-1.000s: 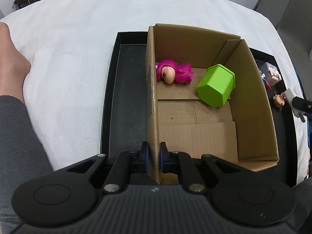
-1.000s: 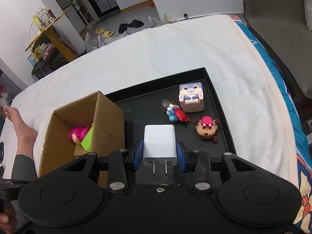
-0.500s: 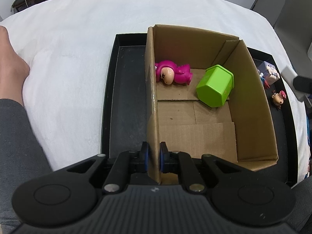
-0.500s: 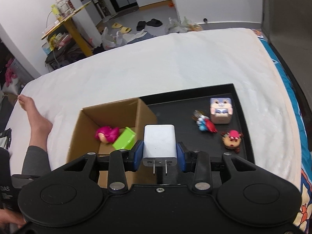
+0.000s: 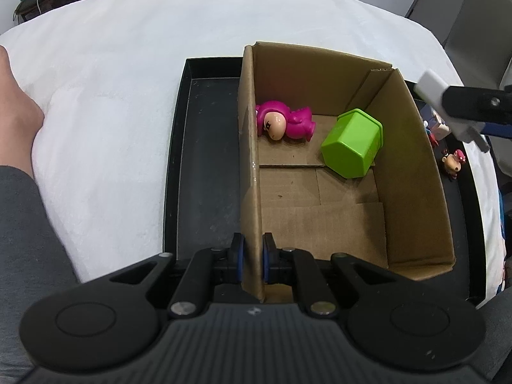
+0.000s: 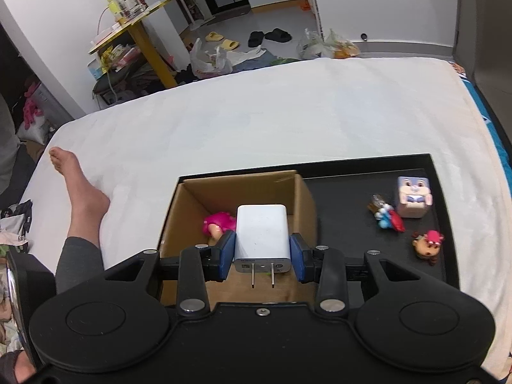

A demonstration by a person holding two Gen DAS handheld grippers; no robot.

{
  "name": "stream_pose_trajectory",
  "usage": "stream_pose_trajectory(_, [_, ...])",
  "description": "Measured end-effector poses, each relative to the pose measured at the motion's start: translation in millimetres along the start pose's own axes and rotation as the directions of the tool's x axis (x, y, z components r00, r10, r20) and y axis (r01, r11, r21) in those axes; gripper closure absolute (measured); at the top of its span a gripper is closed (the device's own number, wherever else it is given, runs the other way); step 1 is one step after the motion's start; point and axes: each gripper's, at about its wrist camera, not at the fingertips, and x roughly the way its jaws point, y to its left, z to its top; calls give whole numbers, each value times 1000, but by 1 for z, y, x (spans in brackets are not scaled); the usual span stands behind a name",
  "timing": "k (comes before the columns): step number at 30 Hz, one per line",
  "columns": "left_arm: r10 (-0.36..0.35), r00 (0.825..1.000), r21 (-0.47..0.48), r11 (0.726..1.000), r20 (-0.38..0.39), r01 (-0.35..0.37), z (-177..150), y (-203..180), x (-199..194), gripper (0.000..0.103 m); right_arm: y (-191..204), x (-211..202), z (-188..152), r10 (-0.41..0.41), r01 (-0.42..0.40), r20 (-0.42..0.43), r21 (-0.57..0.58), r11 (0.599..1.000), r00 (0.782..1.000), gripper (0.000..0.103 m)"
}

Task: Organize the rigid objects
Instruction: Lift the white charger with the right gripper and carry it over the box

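Observation:
An open cardboard box stands in a black tray on a white bed. A pink doll and a green cup lie inside the box. My left gripper is shut on the box's left wall. My right gripper is shut on a white charger and holds it above the box, near the right wall. The charger also shows in the left wrist view, at the box's upper right.
A cube rabbit toy, a small red-blue figure and a brown-pink figure lie in the tray right of the box. A person's bare leg rests on the bed at left.
My right gripper has carried the charger up and left, from over the tray to above the box. My left gripper stays shut on the box wall.

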Motion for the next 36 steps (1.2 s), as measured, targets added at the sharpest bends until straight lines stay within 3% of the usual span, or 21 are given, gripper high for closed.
stream_pose_trajectory(27, [-55,998,-42,998,11,55,0,11,-1,91,62,54,-5,74,-79,-124,-36,996,989,66])
stream_pose_trajectory(36, [-71,997,-57,996,9,71,0,16,0,90,60,79,-10,96,-98,-184,0,995,978,66])
